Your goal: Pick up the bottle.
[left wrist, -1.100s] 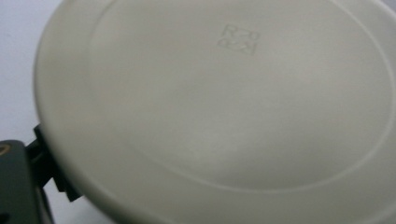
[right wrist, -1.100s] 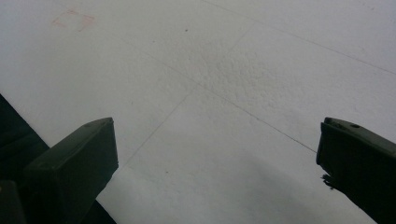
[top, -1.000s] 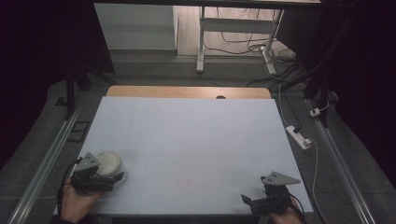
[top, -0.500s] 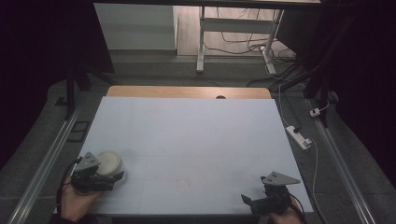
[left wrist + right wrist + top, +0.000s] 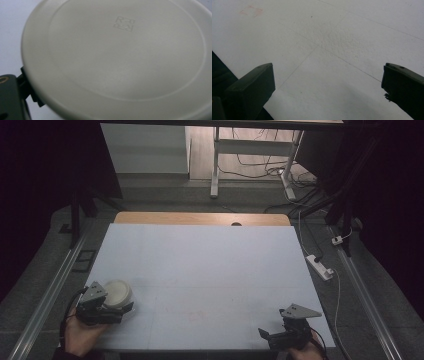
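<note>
A dim room surrounds a white-covered tabletop (image 5: pixel 200 270), with a wooden strip along its far edge and dark floor, cables and a power strip (image 5: pixel 320 267) off to the right of the frame. At the lower left of the high view the left gripper (image 5: pixel 112 306) sits in a hand, with a round off-white lid (image 5: pixel 117 293) at its tip. In the left gripper view the lid (image 5: pixel 117 57) lies very close, a small square mark pressed into its flat face, and one black finger (image 5: pixel 27 87) meets its rim at the lower left; the fingers look closed on the lid's edge, though the second finger is hidden behind it. At the lower right of the high view the right gripper (image 5: pixel 280 336) rests low near the tabletop's near edge, and in its own view its fingers (image 5: pixel 252 87) stand wide apart over bare white surface, holding nothing.

The step in hand seems to be carrying or placing the lid. Next, probably, it must be moved out over the tabletop while kept level, since an edge grip could let it tip.
</note>
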A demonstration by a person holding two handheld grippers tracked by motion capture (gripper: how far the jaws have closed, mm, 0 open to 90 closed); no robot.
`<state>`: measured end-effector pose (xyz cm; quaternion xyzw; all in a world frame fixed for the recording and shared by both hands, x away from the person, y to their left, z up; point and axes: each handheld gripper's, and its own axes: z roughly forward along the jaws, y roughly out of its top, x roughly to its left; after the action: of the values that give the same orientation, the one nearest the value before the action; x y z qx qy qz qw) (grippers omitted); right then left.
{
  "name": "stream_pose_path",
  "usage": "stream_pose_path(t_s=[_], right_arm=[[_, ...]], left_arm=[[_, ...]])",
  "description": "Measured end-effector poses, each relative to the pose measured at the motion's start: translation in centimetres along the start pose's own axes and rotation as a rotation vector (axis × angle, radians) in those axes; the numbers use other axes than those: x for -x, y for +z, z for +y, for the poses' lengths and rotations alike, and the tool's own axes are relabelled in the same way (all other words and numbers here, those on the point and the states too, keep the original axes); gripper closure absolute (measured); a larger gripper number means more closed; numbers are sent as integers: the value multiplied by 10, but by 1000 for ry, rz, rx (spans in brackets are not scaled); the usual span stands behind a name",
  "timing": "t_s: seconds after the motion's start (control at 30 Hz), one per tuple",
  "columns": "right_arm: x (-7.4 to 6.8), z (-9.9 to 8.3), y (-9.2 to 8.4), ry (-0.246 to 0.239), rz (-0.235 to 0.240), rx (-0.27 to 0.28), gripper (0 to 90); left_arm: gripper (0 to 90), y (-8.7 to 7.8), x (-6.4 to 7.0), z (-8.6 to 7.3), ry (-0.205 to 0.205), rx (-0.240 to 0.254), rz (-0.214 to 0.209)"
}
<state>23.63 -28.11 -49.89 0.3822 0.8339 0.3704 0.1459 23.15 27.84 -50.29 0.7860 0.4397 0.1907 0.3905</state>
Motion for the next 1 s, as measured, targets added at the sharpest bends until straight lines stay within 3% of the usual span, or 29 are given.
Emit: stream_pose_path(t_s=[0.67,1.0], right_arm=[[1,0,-1,8,0,7,0],[1,0,-1,11,-3,8,0]], left_arm=[[66,6,23,45,107,15,-98],[66,18,38,69,170,11,-144]])
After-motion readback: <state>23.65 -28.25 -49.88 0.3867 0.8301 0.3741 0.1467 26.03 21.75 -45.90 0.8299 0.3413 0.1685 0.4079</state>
